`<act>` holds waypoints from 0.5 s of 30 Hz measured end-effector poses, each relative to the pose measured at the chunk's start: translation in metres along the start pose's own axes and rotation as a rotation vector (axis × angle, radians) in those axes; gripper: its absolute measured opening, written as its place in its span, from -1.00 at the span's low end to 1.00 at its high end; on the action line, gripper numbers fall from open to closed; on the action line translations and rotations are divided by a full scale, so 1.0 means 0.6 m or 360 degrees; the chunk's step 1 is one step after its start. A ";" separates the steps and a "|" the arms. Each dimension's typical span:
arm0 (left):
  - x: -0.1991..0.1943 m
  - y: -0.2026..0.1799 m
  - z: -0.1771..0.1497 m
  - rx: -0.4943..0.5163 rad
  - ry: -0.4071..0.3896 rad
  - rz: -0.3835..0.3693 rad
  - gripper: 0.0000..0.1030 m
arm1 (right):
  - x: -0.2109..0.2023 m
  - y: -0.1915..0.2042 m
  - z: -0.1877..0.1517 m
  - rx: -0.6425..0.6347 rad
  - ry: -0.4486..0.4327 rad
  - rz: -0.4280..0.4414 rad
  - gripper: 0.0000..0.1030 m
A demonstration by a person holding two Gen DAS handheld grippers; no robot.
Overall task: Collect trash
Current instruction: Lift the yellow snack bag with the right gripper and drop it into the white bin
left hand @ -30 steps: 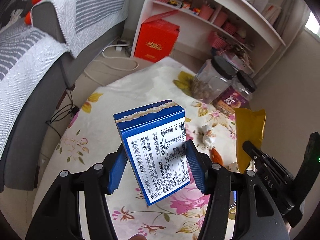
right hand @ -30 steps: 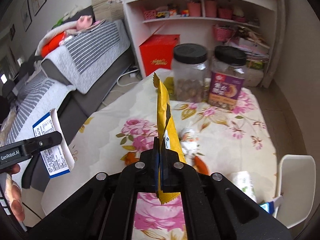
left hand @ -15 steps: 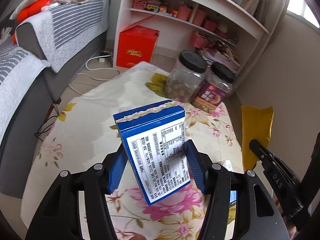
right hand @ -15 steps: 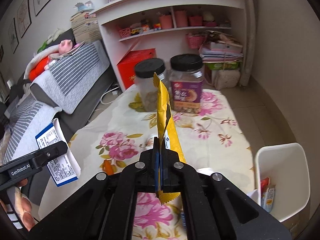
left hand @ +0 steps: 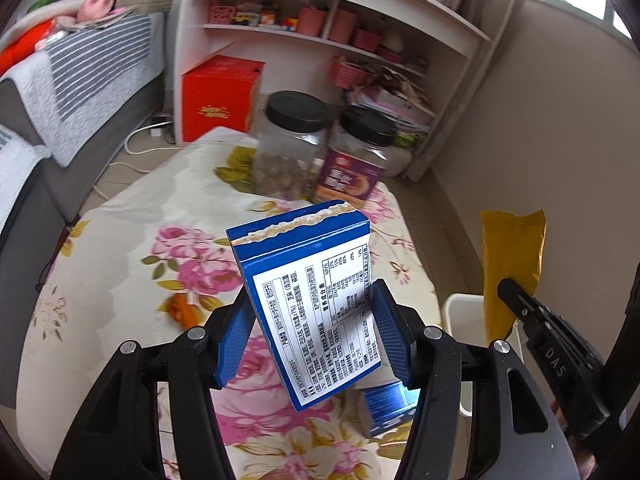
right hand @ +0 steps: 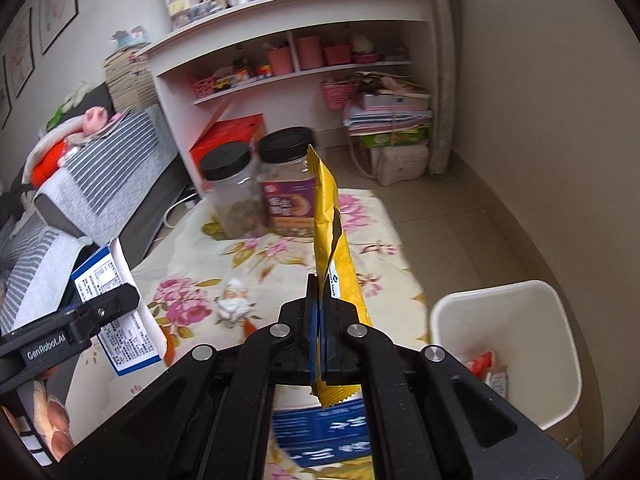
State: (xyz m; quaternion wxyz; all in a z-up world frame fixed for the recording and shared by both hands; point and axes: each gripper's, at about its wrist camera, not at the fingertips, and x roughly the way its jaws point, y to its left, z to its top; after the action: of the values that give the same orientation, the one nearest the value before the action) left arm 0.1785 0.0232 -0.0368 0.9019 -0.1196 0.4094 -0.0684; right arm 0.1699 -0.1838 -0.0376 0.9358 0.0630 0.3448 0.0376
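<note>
Right hand-held gripper (right hand: 319, 330): fingers pinched flat on the yellow wrapper (right hand: 333, 248); wrapper stands nearly upright, long axis vertical, lower serrated end hanging below the fingers.

Left hand-held gripper (left hand: 312, 336): blue pads clenched on the two sides of the blue box (left hand: 310, 300); box tilted, torn top edge up and away from the camera, nutrition label facing the lens; carried clear above the table (left hand: 120, 240).

Key relation: the white bin (right hand: 508, 344) sits on the floor off the table's right edge, forward-right of and lower than the right hand-held gripper; some trash already lies inside it. In the left wrist view only a strip of the bin's rim (left hand: 460, 308) shows, beyond the right finger and behind the wrapper; so the right hand is the nearer one, the left must cross rightward past it.

Judgement: wrapper goes first, a short move right and down over the rim, then release; upright axis suits a straight drop. Box follows.

Left on the table: white crumpled scrap (right hand: 234, 308), a small orange piece (left hand: 182, 310), another blue packet (right hand: 320, 436) under the right gripper; two black-lidded jars (right hand: 256, 192) at the far end.
</note>
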 end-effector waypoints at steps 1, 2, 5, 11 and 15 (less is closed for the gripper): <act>0.003 -0.010 -0.002 0.0013 0.0004 -0.0009 0.11 | -0.003 -0.011 0.000 0.0007 -0.0005 -0.0023 -1.00; 0.004 -0.017 -0.004 0.0020 0.0007 -0.0015 0.11 | -0.005 -0.022 0.001 0.0018 -0.0008 -0.0043 -1.00; 0.008 -0.040 -0.011 0.0046 0.0016 -0.0039 0.11 | -0.009 -0.051 0.000 0.0062 -0.0003 -0.0077 -1.00; 0.010 -0.085 -0.021 0.0103 0.0018 -0.0084 0.11 | -0.021 -0.113 -0.006 0.0151 0.0010 -0.0172 -1.00; 0.013 -0.122 -0.029 0.0158 0.0019 -0.0115 0.11 | -0.018 -0.166 -0.014 0.0233 0.0058 -0.0247 -1.00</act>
State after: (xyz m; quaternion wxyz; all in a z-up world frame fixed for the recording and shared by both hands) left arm 0.1685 -0.0516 -0.0335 0.9011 -0.0891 0.4064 -0.1220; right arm 0.1592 -0.2828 -0.0513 0.9223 0.1037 0.3676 -0.0590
